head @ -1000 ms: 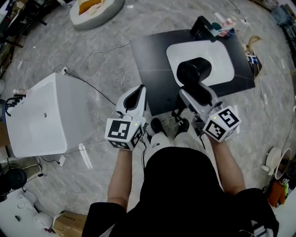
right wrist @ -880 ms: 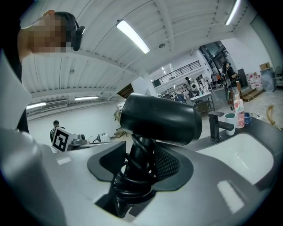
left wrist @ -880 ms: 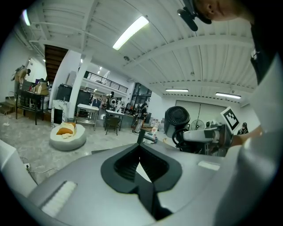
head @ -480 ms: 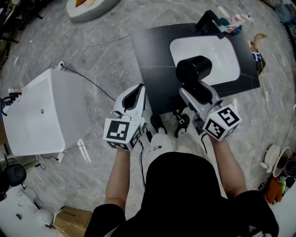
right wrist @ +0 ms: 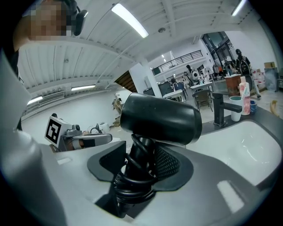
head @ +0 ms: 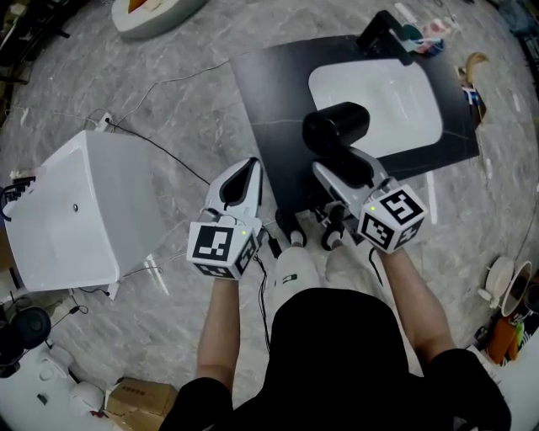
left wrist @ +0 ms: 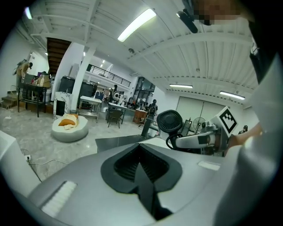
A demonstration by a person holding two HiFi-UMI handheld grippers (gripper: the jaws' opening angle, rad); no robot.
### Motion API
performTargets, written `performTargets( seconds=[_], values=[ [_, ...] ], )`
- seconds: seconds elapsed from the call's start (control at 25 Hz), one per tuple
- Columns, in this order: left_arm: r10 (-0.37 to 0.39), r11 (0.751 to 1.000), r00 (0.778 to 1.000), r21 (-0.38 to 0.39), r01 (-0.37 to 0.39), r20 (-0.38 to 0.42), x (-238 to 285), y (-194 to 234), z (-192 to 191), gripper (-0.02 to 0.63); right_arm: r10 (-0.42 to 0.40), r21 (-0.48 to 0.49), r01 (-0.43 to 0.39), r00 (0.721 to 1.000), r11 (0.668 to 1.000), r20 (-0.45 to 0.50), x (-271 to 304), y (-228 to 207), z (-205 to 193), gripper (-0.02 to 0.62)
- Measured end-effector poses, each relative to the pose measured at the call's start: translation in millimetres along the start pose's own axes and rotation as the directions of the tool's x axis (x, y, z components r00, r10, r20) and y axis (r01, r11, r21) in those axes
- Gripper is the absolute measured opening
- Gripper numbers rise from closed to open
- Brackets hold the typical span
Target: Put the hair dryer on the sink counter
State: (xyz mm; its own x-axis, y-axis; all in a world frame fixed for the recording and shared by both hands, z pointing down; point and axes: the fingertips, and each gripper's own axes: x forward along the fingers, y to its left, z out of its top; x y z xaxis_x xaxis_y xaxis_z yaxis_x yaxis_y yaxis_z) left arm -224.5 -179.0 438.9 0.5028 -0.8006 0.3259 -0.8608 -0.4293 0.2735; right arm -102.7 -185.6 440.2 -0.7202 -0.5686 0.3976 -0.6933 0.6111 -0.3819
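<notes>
Change: compared with a second ago, the black hair dryer (head: 335, 128) with its cord wound round the handle sits further left, no longer square over the basin's near rim but across its near left corner, partly above dark counter.
Hair dryer: held in the air by its handle, barrel lying sideways, above the near half of the counter; from the right gripper view (right wrist: 161, 118) it looks clear of the surface, though I cannot be sure of the gap.
Right gripper (head: 338, 172): clenched on the cord-wrapped handle, jaws pressing it from both sides (right wrist: 137, 170).
Left gripper (head: 244, 178): jaws pressed together with nothing between them (left wrist: 141, 165), hanging just off the counter's near left corner, beside the other gripper.
Counter: the flat black stone-look counter (head: 269, 101) carries a white rounded sink basin (head: 387, 97) set into its right half; a black faucet (head: 383, 38) stands at the far edge, with a few small bottles (head: 421, 34) at the far right corner.
Around: grey marble floor (head: 185, 109), a white box-shaped cabinet (head: 76, 210) well to the left, a round white cushion (head: 156, 10) beyond the counter's far left corner.
Done so far: the dryer is picked up and brought over the counter.
Left to do: by my reckoning, lowering it onto the bare dark strip left of the basin, then letting go; it is not yet set down.
Watch: the round barrel could roll toward the basin if released on the rim.
</notes>
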Motion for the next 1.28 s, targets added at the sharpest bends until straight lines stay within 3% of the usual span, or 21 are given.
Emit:
performTargets(
  seconds=[0.52, 1.28],
  values=[
    [0.009, 0.999, 0.999, -0.042, -0.011, -0.040, 6.3, 7.0, -31.7, 0.000, 0.001, 0.013, 0.001, 0.991, 1.000, -0.137, 46.6, -16.7, -43.7, 0.210],
    [-0.015, 0.996, 0.998, -0.091, 0.009, -0.064, 11.8, 10.5, -54.3, 0.000, -0.040, 0.003, 0.044, 0.929, 0.999, -0.369, 104.7, -35.4, -106.2, 0.211]
  ],
)
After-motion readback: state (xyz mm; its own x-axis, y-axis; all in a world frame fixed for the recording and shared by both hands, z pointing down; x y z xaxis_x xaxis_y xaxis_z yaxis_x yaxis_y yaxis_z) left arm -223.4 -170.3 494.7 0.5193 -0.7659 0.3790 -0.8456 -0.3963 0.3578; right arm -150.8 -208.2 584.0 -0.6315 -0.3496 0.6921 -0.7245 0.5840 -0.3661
